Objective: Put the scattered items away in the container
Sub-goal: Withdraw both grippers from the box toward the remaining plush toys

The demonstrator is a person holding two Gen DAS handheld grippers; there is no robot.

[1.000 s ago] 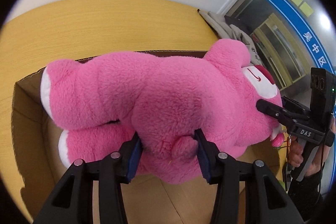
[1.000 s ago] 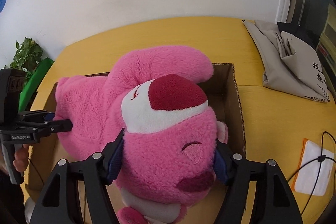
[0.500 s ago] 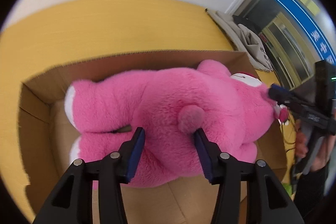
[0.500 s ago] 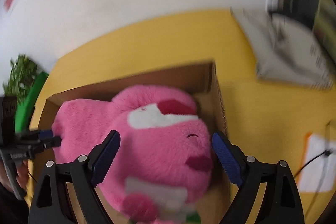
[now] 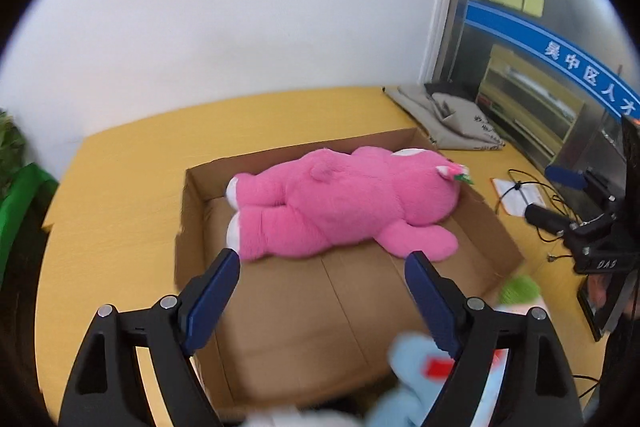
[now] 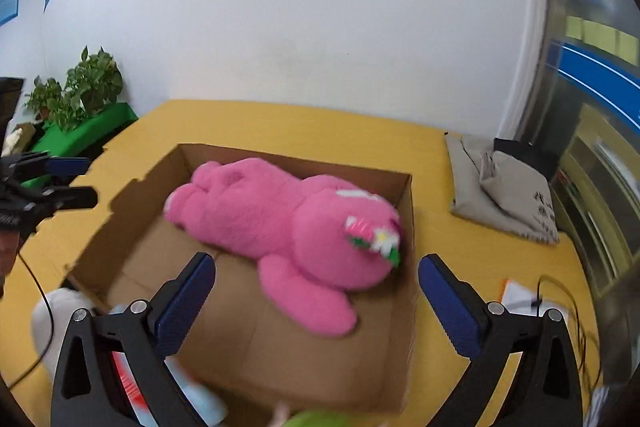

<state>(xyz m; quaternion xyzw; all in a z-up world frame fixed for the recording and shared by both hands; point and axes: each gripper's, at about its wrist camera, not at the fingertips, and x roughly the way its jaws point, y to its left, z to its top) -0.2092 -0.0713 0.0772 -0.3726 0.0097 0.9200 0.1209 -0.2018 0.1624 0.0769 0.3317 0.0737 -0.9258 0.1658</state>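
Bear: the pink bear [image 5: 340,211] lay on its side in the box [image 5: 288,323], along the far wall, long axis left to right, head toward the right.
Left tongs [image 5: 320,291]: spread, empty — above the box's near half.
Right tongs [image 6: 316,291]: spread, empty too.
Next toy: a blue toy [image 5: 412,383] sat just under the left tongs, outside the box's near edge — nearer the left hand.
Surface: yellow table [image 6: 304,127], white wall behind.

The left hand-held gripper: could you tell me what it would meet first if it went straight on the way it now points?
Probably the pink plush bear lying in the cardboard box. The open left hand-held gripper points over the box floor toward it, though depth is unclear.
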